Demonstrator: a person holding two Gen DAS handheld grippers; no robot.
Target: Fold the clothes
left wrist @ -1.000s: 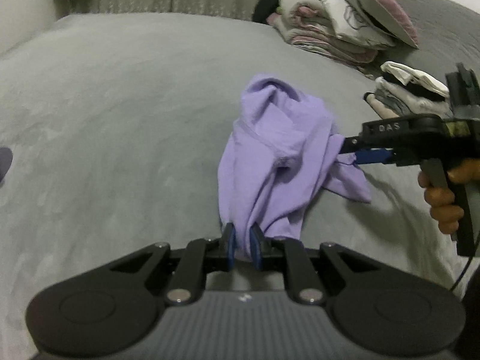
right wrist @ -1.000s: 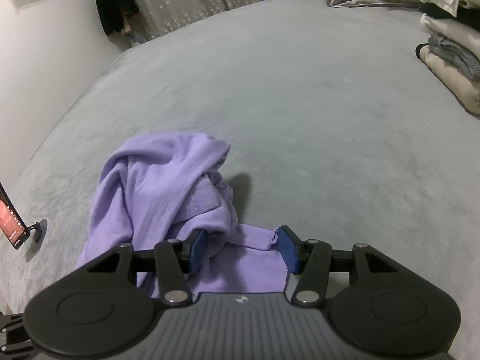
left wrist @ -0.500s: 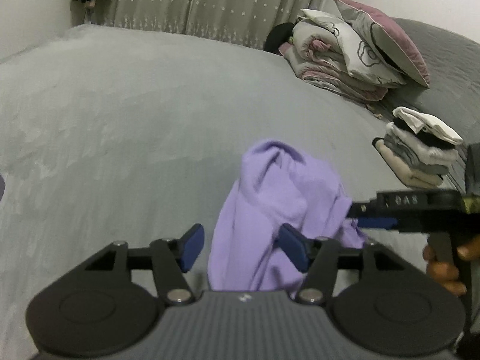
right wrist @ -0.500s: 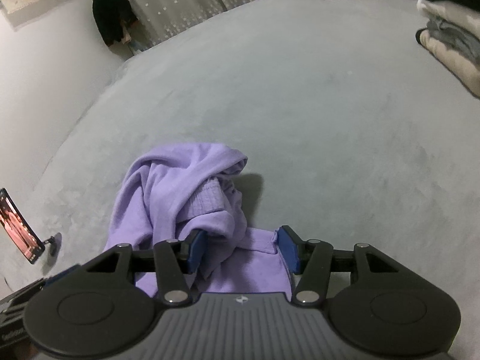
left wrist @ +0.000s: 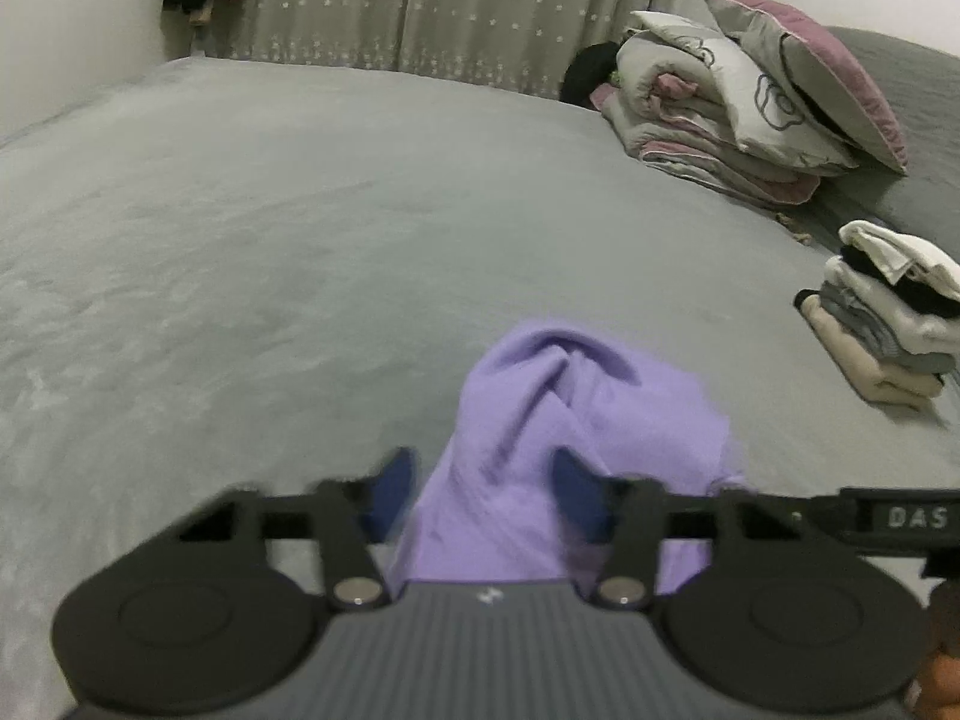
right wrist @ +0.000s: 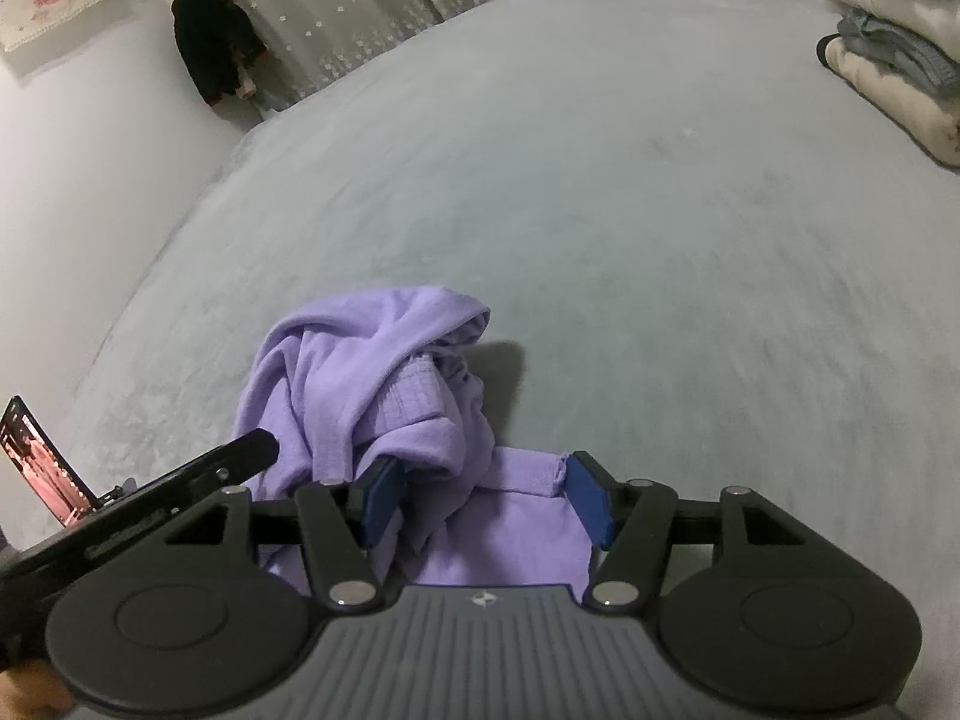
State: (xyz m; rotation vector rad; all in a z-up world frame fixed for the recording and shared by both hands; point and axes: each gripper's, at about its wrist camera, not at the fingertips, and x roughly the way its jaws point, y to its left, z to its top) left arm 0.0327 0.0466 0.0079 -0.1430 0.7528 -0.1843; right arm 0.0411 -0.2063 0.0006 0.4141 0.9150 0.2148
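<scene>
While its blurred blue pads close in from either side, the left gripper [left wrist: 483, 495] has the near edge of the purple garment [left wrist: 576, 420] between them, yet in the left wrist view they stand apart with no pad visibly pressing the cloth. The right gripper [right wrist: 480, 495] sits low in the middle of its own frame; its jaws are opening, with a bunched fold and a flat purple flap between the pads, and the right pad shows a gap to the cloth, so it holds nothing firmly.

From both claws the garment lies straight ahead and just beyond the fingertips, heaped in a crumpled mound in the lower centre of each frame. Its long axis runs away from the left gripper, up the frame toward the middle of the grey bed [left wrist: 300, 240]. The left claw seems the better placed to take the hem, since the cloth runs directly into its gap. The right claw's bar crosses the lower right of the left view, just beside the garment.

Farther out, a stack of folded clothes [left wrist: 888, 324] rests at the right edge, and bundled bedding [left wrist: 720, 114] sits at the upper right.
</scene>
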